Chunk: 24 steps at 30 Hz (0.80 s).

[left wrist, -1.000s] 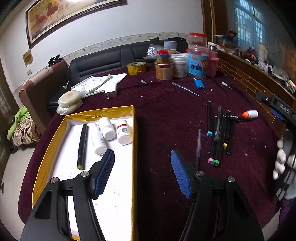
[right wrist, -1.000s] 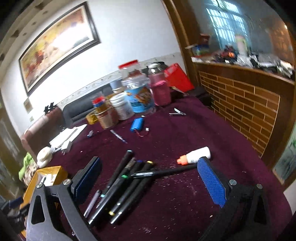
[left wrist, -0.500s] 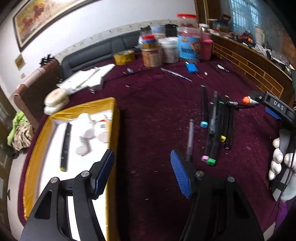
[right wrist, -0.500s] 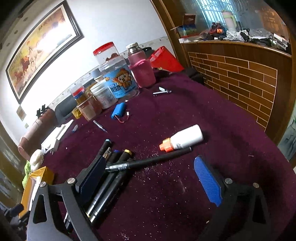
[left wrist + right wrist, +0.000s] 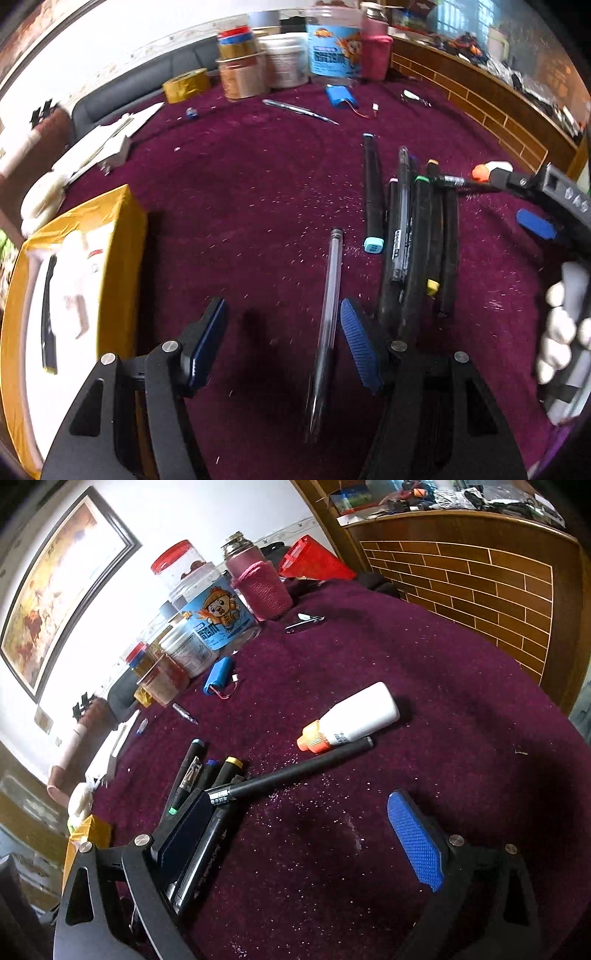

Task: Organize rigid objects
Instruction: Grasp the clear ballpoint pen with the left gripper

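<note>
Left wrist: left tongs agape astride clear pen, unheld; right tongs wide, empty.

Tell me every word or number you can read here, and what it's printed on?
None can be quoted with confidence.
Blue jar label: large characters under a cartoon figure, too distorted to read.
White bottle: small print near the orange cap, too small.
Black pen band: print, blurred.
Marker barrels: lettering, blurred.
</note>
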Available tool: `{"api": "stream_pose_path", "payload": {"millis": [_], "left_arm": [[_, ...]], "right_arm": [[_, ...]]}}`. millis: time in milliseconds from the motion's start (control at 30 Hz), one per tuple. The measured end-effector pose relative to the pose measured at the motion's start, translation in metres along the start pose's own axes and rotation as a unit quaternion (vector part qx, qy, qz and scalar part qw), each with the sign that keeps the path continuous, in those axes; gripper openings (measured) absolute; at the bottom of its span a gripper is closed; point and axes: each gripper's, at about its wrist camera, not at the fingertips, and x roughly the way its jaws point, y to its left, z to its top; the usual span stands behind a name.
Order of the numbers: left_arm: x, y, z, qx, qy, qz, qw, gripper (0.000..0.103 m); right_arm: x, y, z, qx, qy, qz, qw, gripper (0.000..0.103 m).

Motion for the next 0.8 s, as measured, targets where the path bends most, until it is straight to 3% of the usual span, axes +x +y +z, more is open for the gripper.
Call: {"api": "stream_pose_path", "payload": {"millis": [33,67,133,167,200,433,533,633,733,800], "left_arm": [[0.004,-0.003,0.001,0.002,0.001,-0.002,1.0,0.062],[0.009,-0.006,0.001,0.008,-0.001,-0.002,1.0,0.056],[0.021,-0.011,0.002,0.021,0.0,0.004,0.9998,0.034],[0.021,-0.011,0.002,0.019,-0.014,-0.002,0.9997,0.018],[0.022,-0.01,0.003,0.019,-0.015,-0.011,0.9996,0.011],[0.006,-0.002,-0.013,0.014,-0.009,-0.051,0.9986,0.009],[0.005,0.0,-0.018,0.008,-0.013,-0.052,0.9985,0.013],[0.008,-0.006,-0.017,0.022,-0.026,-0.028,0.999,0.016],[0.01,-0.011,-0.015,0.041,-0.041,-0.011,0.9983,0.008],[0.012,-0.006,-0.015,0.034,-0.042,-0.03,0.9981,0.006]], "right_arm": [[0.0,0.001,0.0,-0.003,0.001,-0.001,1.0,0.094],[0.0,0.002,0.0,-0.004,0.002,-0.001,1.0,0.094],[0.0,0.002,0.0,-0.005,0.002,-0.002,1.0,0.094],[0.001,0.002,0.0,-0.006,0.003,-0.003,1.0,0.094],[0.001,0.002,0.0,-0.008,0.004,-0.004,1.0,0.094],[0.002,0.005,0.0,-0.014,0.005,-0.012,1.0,0.094],[0.002,0.006,0.0,-0.015,0.004,-0.014,1.0,0.094],[0.002,0.006,0.0,-0.016,0.004,-0.015,1.0,0.094],[0.002,0.006,0.0,-0.016,0.004,-0.015,1.0,0.094],[0.002,0.005,0.0,-0.015,0.003,-0.013,1.0,0.094]]}}
